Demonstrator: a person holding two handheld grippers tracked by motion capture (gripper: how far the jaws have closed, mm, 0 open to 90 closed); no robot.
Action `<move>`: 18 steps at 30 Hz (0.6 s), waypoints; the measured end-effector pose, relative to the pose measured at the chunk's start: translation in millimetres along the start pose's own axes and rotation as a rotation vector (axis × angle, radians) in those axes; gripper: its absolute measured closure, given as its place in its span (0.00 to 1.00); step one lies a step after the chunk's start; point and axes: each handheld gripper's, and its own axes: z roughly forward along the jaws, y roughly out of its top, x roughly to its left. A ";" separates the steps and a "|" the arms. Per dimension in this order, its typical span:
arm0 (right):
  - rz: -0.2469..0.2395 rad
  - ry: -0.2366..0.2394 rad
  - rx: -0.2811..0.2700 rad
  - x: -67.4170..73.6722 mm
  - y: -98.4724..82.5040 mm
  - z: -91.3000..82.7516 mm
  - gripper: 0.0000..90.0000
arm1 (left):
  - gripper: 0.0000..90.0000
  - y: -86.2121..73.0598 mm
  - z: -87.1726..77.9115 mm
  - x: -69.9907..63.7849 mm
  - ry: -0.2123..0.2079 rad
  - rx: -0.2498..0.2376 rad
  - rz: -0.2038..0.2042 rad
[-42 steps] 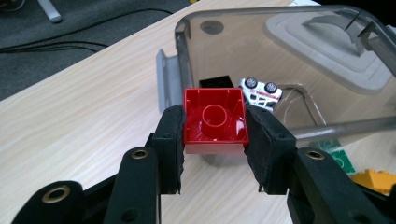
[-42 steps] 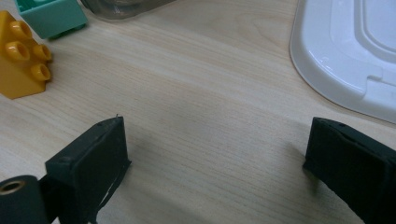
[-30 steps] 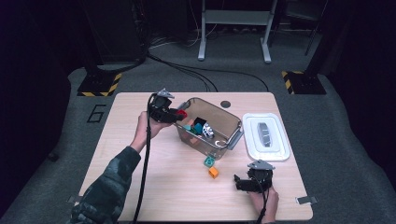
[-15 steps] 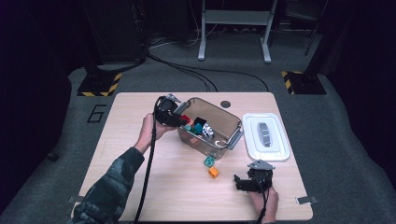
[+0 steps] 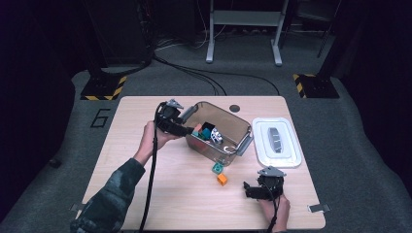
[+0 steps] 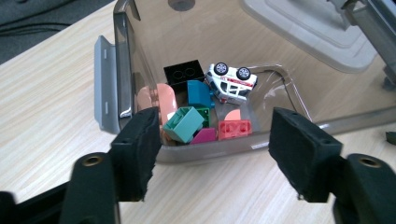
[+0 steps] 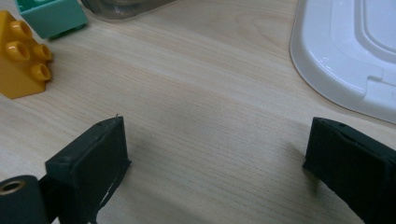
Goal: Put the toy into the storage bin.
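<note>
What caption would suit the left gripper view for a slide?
Open left claw just opened, nothing between its jaws, facing a clear plastic bin holding a white toy car and coloured building bricks.

The table (image 5: pixel 160 194) is lit evenly from above, while the room around its edges stays very dark. The high view is soft and grainy. The clear bin (image 6: pixel 140 42) shows small glare; near jaws look slightly blurred.
</note>
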 end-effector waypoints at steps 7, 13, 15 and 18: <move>0.001 -0.001 0.000 0.1 0.0 0.0 0.05 | 0.21 -15.1 -15.6 -6.2 0.003 -0.051 -0.006; 0.001 -0.001 0.000 0.1 0.0 0.0 0.05 | 0.17 -34.2 -19.3 -16.9 -0.003 -0.072 -0.005; 0.001 -0.001 0.000 0.1 0.0 0.0 0.05 | 0.17 -40.7 -18.3 -20.1 -0.007 -0.081 -0.006; 0.001 -0.001 0.000 0.1 0.0 0.0 0.05 | 0.16 -50.3 -15.0 -26.8 -0.019 -0.090 -0.012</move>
